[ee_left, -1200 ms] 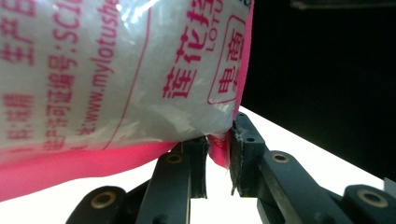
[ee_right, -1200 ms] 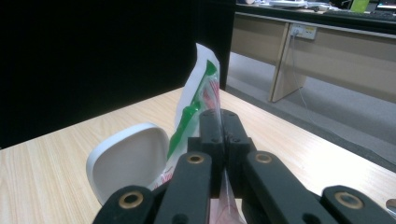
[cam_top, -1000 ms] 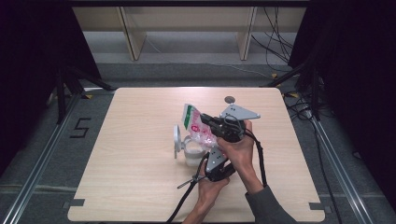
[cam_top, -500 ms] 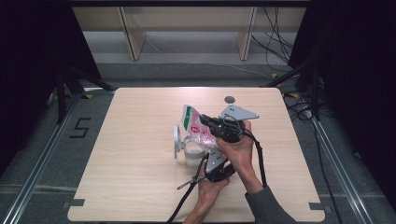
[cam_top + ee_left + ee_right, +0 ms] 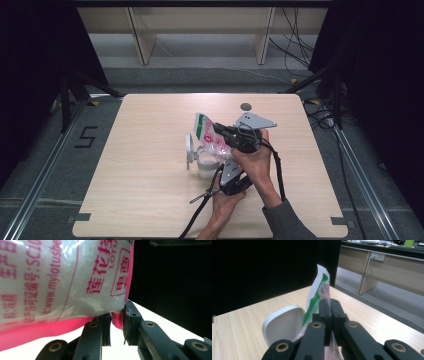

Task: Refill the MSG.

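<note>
Near the counter's middle, both tools hold the plastic bag [image 5: 209, 136] tilted over the white container [image 5: 205, 165], left tool [image 5: 117, 326] pinching its pink corner, right tool [image 5: 330, 315] clamped on its edge; lid [image 5: 189, 148] open, pouring seemingly underway, emptying and closing remain.

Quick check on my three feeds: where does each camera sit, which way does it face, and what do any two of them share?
High view: above the person's side, facing forward and down at the table; forearms, hands, left tongs and right tongs show.
Left gripper view: rides the left tongs, looking up along black jaws pinching the bag.
Right gripper view: rides the right tongs, looking across the table; jaws shut on the bag.
Shared: all show the bag; high and right views also show the white container.
</note>
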### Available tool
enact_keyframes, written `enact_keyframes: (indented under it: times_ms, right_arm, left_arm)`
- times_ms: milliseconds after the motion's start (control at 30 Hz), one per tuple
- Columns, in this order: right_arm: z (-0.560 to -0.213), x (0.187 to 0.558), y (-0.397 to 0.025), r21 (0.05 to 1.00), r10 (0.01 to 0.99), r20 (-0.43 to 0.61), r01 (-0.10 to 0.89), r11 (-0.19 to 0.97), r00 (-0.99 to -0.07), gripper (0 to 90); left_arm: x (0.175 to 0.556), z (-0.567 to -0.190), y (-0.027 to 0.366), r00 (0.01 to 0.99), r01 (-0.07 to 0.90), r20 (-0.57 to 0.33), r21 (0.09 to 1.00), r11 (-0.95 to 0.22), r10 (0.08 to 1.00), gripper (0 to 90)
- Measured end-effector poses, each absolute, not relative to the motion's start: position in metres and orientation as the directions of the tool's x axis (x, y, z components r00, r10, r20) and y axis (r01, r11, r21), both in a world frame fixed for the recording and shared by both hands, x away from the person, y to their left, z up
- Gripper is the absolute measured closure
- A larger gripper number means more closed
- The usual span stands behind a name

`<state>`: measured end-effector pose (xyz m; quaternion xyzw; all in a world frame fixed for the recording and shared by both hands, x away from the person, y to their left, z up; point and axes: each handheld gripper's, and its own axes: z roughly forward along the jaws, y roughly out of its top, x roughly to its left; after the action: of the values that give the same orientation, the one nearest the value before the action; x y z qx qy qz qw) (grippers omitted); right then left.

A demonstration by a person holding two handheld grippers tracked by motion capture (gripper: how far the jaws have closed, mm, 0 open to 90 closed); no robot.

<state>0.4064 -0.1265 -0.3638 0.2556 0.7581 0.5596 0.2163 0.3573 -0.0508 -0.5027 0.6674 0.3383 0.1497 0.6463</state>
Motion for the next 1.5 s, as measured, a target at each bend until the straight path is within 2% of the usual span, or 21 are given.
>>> enact_keyframes:
  times_ms: [100, 233, 300, 333, 433, 667, 867, 967, 1100, 1500]
  right_arm:
    - [-0.3648, 0.4038, -0.1258, 0.951, 0.638, -0.002, 0.196, 0.240, -0.770, 90.0]
    - [-0.3651, 0.4076, -0.1274, 0.960, 0.643, -0.051, 0.141, 0.244, -0.764, 90.0]
    - [-0.3652, 0.4059, -0.1261, 0.958, 0.641, -0.020, 0.169, 0.233, -0.767, 90.0]
    - [-0.3653, 0.4083, -0.1269, 0.958, 0.625, -0.038, 0.150, 0.246, -0.780, 90.0]
    - [-0.3655, 0.4051, -0.1257, 0.952, 0.631, 0.009, 0.200, 0.232, -0.776, 90.0]
    - [-0.3629, 0.4056, -0.1270, 0.954, 0.621, -0.022, 0.169, 0.246, -0.784, 90.0]
    - [-0.3645, 0.4046, -0.1248, 0.952, 0.626, 0.002, 0.193, 0.239, -0.780, 90.0]
    - [-0.3636, 0.4055, -0.1252, 0.954, 0.623, -0.037, 0.158, 0.254, -0.781, 90.0]
    - [-0.3646, 0.4036, -0.1244, 0.951, 0.629, 0.005, 0.198, 0.238, -0.777, 90.0]
    - [-0.3644, 0.4051, -0.1262, 0.953, 0.632, -0.003, 0.189, 0.235, -0.775, 90.0]
  left_arm:
    - [0.3572, -0.5033, -0.0509, 0.727, 0.258, -0.236, 0.964, 0.062, 0.645, 77.9]
    - [0.3571, -0.5031, -0.0512, 0.729, 0.257, -0.237, 0.964, 0.064, 0.643, 77.9]
    - [0.3570, -0.5034, -0.0512, 0.727, 0.258, -0.237, 0.964, 0.064, 0.644, 77.9]
    - [0.3571, -0.5035, -0.0513, 0.726, 0.258, -0.237, 0.964, 0.063, 0.645, 77.9]
    - [0.3568, -0.5039, -0.0511, 0.727, 0.256, -0.234, 0.965, 0.061, 0.646, 77.9]
    - [0.3570, -0.5023, -0.0510, 0.729, 0.253, -0.237, 0.965, 0.069, 0.642, 77.9]
    - [0.3571, -0.5029, -0.0509, 0.728, 0.253, -0.238, 0.965, 0.071, 0.643, 77.9]
    - [0.3570, -0.5028, -0.0510, 0.728, 0.255, -0.241, 0.964, 0.073, 0.641, 77.9]
    - [0.3572, -0.5031, -0.0509, 0.728, 0.254, -0.238, 0.965, 0.071, 0.643, 77.9]
    - [0.3570, -0.5029, -0.0511, 0.730, 0.254, -0.235, 0.965, 0.065, 0.642, 77.9]
